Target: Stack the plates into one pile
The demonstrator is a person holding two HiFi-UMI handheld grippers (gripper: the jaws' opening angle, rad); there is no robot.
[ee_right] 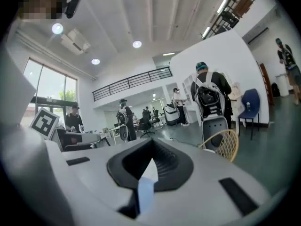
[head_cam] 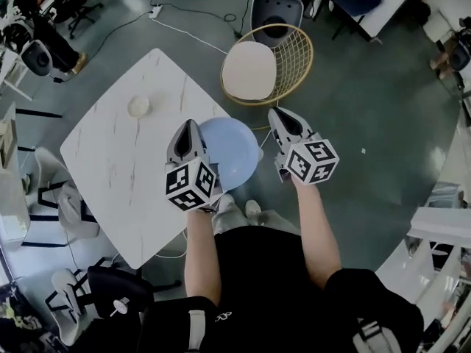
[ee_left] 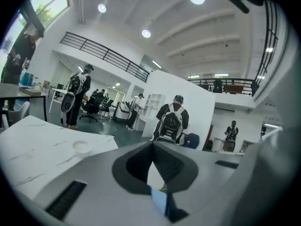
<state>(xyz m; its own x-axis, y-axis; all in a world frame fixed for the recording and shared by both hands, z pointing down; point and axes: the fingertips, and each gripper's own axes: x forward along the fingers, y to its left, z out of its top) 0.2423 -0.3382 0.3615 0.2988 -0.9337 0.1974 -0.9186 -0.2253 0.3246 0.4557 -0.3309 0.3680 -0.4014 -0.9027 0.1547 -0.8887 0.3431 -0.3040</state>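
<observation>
One plate (head_cam: 232,157) in sight: pale blue, round, shallow, smooth with a soft sheen and a slightly raised rim. It looks to lie flat at the counter (head_cam: 110,168) corner nearest the wicker chair (head_cam: 300,50), its rim reaching right out to that corner

Counter: square top, white stone look with thin grey veins, rounded corners, set cornerwise to the person. Near the far-left edge, well apart from the plate, a small white dish (head_cam: 138,107), round and shallow

The left tongs (head_cam: 189,126): grey moulded shell, black ribbed pads, a cube of black-and-white square markers at the rear. Held over the plate's left rim, pointing toward the far corner. The pad tips meet, leaving only a thin slit behind them; a sliver of the blue plate shows through it from underneath. Nothing clamped

The right tongs (head_cam: 274,115): same build. Held at the plate's right rim, over the counter's corner, pointing at the chair. Tips likewise together, a blue sliver in the slit, grip empty

Cannot tell whether either of them touches the plate

Chair: round basket of thin tan rods, open weave, with a white round cushion (head_cam: 249,70) in it; it stands just beyond the corner on a dark grey-green floor

Person: bare forearms, dark clothing, standing at the near-right edge of the counter, one arm either side of the plate
</observation>
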